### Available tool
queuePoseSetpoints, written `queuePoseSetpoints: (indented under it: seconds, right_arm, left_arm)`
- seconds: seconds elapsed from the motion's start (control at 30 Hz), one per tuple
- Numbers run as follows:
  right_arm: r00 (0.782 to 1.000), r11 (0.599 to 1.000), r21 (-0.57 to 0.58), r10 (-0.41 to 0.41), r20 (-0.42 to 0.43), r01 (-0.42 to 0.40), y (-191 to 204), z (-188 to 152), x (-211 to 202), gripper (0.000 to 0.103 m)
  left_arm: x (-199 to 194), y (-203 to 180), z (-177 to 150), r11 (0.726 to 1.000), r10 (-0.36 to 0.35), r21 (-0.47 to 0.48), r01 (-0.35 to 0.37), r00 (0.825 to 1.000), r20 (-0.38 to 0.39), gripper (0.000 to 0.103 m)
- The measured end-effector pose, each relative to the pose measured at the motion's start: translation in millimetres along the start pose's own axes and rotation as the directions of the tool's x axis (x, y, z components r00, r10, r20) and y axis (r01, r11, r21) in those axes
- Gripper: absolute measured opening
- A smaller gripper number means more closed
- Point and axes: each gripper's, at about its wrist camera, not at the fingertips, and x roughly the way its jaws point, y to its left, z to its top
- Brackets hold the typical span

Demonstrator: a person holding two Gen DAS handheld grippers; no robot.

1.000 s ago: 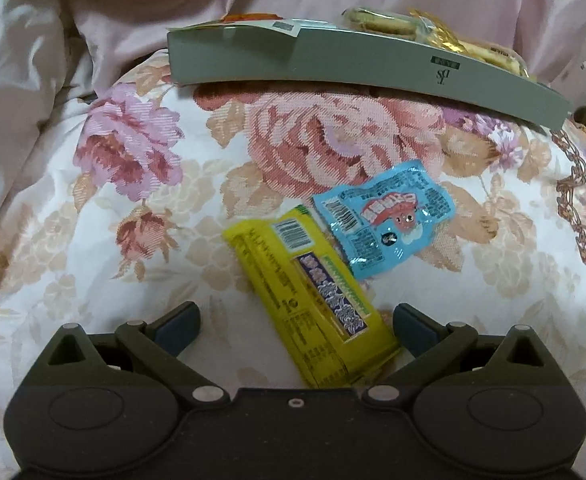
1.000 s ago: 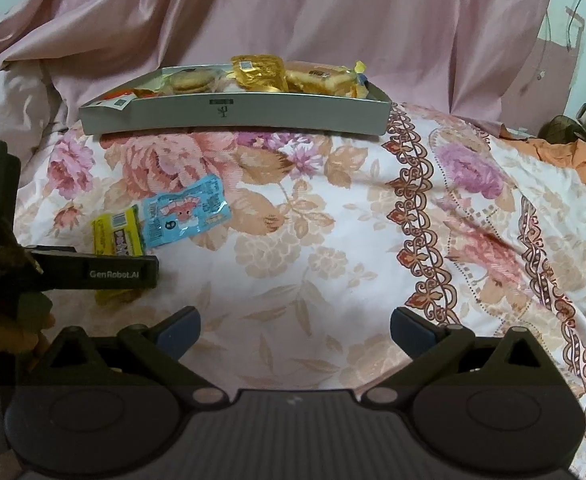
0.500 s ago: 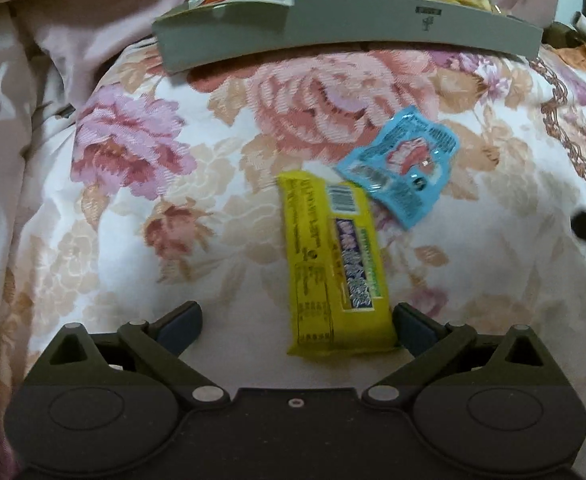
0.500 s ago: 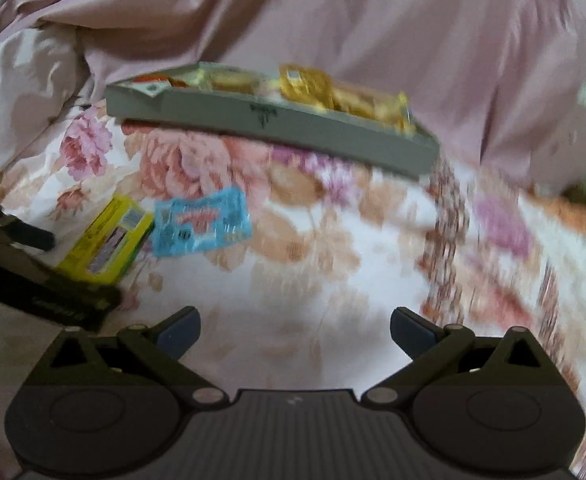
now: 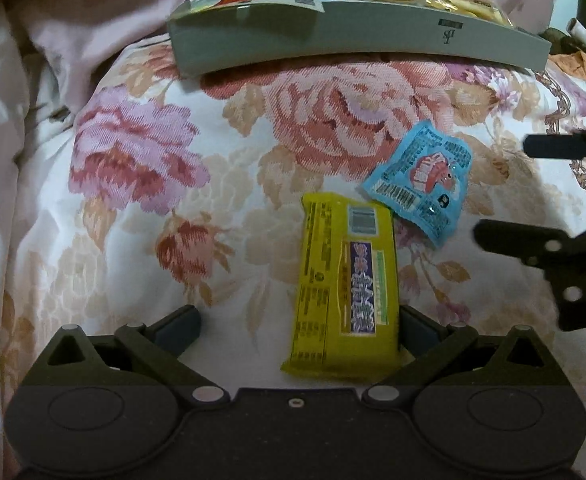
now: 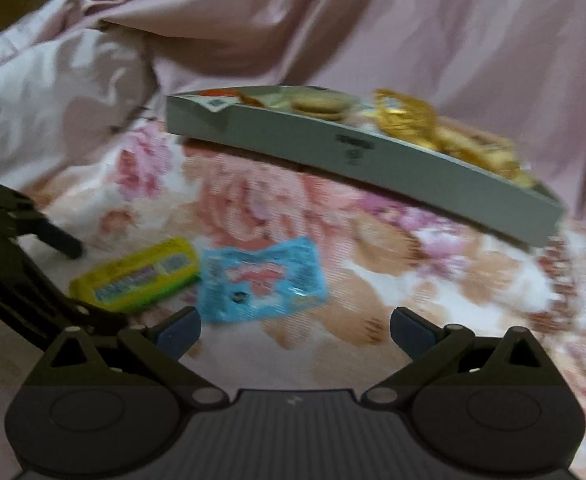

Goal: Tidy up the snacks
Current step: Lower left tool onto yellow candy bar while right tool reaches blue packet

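One yellow snack bar (image 5: 347, 292) lies lengthwise, barcode end toward tray (image 5: 373, 40).

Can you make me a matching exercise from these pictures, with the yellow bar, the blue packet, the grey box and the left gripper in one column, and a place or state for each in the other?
Things:
1. yellow bar
2. blue packet
3. grey box
4. left gripper

Places or states:
A. holds several snacks, far side of the bedspread
B. open, nothing gripped
C. partly between the left gripper's fingers
D. flat on the bedspread, near the bar's far end

Pairs: 1-C, 2-D, 3-A, 4-B
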Motion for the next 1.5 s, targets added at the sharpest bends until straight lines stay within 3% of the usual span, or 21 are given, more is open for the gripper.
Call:
queuePoseSetpoints:
  seconds: [0.23,0.4,0.5,0.77,0.87,1.3,1.5]
  right_arm:
    - [1.0,0.993,-0.117,0.008,0.006,-0.007,9,10,29,0.103]
    - [0.998,0.993,-0.107,0.048,-0.032,-0.051,10,13,45,0.103]
    - [0.999,0.986,-0.162,0.015,-0.052,-0.024,16,10,54,0.103]
    - [1.0,0.995,-0.102,0.019,-0.019,-0.02,14,11,57,0.101]
    - [0.999,0.996,-0.087,0.032,-0.023,-0.034,14,12,60,0.094]
    - [0.996,0.997,-0.078,-0.025,-0.085,0.018,11,17,60,0.091]
    - [0.988,0.998,-0.009,-0.057,-0.142,0.057,0,15,52,0.091]
  left_arm:
    - [4,-1,6,0.998,0.005,0.055,-0.005,1.0,0.011,0.102]
    - [6,-1,9,0.996,-0.009,0.085,0.009,1.0,0.006,0.102]
    - [7,0,10,0.996,-0.013,0.088,0.013,1.0,0.003,0.102]
    - [5,-8,11,0.992,0.003,0.129,-0.009,0.999,0.046,0.102]
    - [7,-11,12,0.988,0.001,0.152,-0.01,0.998,0.062,0.102]
    - [7,-15,17,0.985,-0.096,0.147,0.086,0.993,0.063,0.071]
    - [4,-3,17,0.99,-0.14,0.001,0.14,0.989,0.047,0.061]
